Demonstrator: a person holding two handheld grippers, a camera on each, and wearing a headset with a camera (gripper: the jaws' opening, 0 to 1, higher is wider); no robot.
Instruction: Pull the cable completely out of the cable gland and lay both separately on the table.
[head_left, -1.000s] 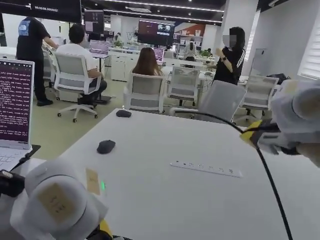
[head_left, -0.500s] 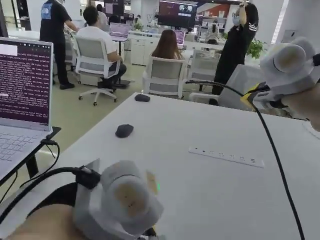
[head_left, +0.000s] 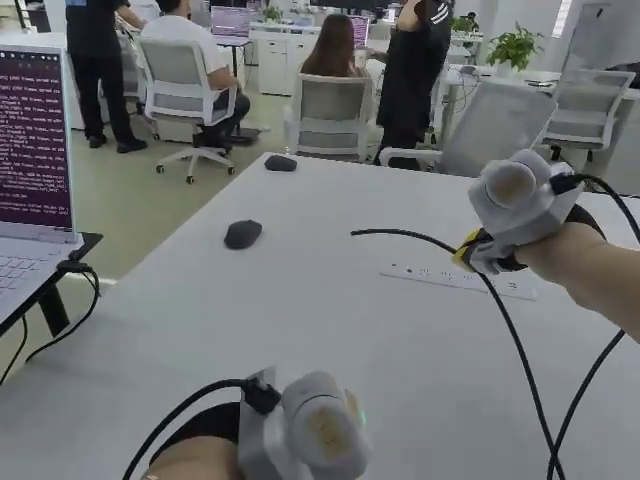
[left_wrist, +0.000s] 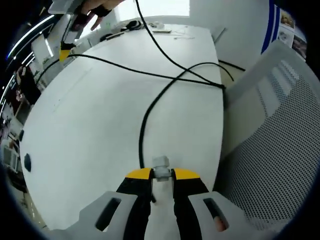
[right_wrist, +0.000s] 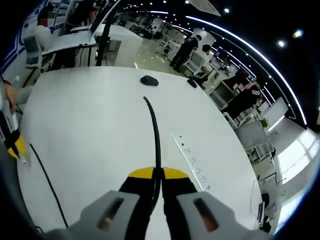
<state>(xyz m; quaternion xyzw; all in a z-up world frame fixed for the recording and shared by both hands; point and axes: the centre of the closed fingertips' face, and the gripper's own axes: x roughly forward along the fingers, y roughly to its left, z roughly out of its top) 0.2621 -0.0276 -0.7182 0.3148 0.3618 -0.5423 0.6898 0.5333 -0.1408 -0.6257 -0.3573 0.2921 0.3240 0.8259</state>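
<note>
Left of the power strip (head_left: 430, 273), nearer the person, the left gripper (left_wrist: 161, 176) has its jaws clamped on the grey gland (left_wrist: 161, 167). Above the strip, the right gripper (head_left: 466, 256) pinches the thin black cable (right_wrist: 155, 135) between shut jaws. The cable is likely light and limp, so it is best gripped close to the gland.

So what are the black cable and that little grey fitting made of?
The cable looks rubber or soft plastic sheathed: matt black, bending in loose curves. The cable gland looks like moulded plastic, pale grey with a dull sheen, though metal cannot be ruled out.
</note>
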